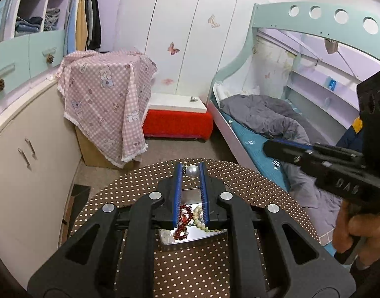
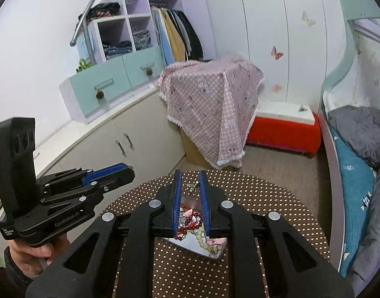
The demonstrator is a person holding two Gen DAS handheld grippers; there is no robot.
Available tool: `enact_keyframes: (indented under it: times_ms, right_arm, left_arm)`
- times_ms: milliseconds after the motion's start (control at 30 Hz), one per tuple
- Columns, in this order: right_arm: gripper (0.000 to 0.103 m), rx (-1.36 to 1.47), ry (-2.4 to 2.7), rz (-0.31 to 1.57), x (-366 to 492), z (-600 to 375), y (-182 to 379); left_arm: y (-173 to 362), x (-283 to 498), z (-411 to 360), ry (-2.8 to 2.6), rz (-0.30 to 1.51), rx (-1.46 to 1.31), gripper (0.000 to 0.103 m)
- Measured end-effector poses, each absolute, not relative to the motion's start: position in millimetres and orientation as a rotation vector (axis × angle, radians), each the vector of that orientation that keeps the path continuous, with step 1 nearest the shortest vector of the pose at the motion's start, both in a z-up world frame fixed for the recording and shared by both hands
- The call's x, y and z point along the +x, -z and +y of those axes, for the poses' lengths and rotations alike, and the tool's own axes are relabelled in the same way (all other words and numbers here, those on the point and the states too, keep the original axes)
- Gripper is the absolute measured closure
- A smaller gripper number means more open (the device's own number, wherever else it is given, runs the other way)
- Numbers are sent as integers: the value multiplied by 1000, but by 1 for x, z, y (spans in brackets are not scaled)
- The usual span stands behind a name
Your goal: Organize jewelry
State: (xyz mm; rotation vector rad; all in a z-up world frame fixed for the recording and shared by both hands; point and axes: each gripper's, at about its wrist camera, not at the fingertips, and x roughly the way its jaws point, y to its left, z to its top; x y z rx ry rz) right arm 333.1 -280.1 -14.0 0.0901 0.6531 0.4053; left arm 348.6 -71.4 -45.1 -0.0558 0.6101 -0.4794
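Loose bead strands piled on a mirrored tray (image 2: 209, 249) at lower centre of the desk (image 2: 276, 198).
Red beads (image 2: 187, 223) and pale beads (image 2: 202, 238) look light, limp and slippery; pinch one strand's loop. Left gripper (image 1: 191, 171) and right gripper (image 2: 190, 178): jaws nearly closed, holding nothing.

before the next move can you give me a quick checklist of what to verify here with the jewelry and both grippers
1. Left gripper holds nothing: ok, jaws nearly shut.
2. Right gripper holds nothing: ok, jaws nearly shut.
3. Jewelry in the mirrored tray: ok, red bead strand and pale bead strand lie there.
4. Strands separate: not ok, they overlap.
5. Silver ball on the dotted table: ok.
6. Small gold piece outside the tray: ok; what it is, cannot tell.
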Motion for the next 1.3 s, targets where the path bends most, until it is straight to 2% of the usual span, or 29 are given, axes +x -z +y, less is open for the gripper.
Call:
enact_keyframes:
  times_ms: [167,200,233,267,300,333,367,467,867,1300]
  right_arm:
    - [90,113,-403,719,352,-280,31]
    - [89,126,-402,742,357,-281,37]
    - [88,139,-403,757,360,-282,41]
    - [83,161,-399,770,363,-285,45]
    - [73,183,-388,774,365,-288,48]
    - [39,200,-376,774,366,-291,49]
    - [18,219,-351,763,365,-296,49]
    - [9,278,-347,733,359,-308,47]
    - [8,253,-286,672,319,-306,11]
    - [8,114,-211,529,208,-292,-23]
  left_arm:
    - [59,368,-78,488,682,-70,89]
    - [63,373,-78,484,702,-70,87]
    - [68,377,-79,477,728,-63,82]
    - [70,380,-79,469,744,-56,49]
    - [71,380,-77,433,742,-48,14]
    - [69,376,-73,397,703,-52,9]
    - [66,371,-69,385,674,-62,8]
    - [62,366,-60,352,675,-67,8]
    - [22,312,-37,213,561,-24,7]
    - [-9,201,-40,132,405,-11,6]
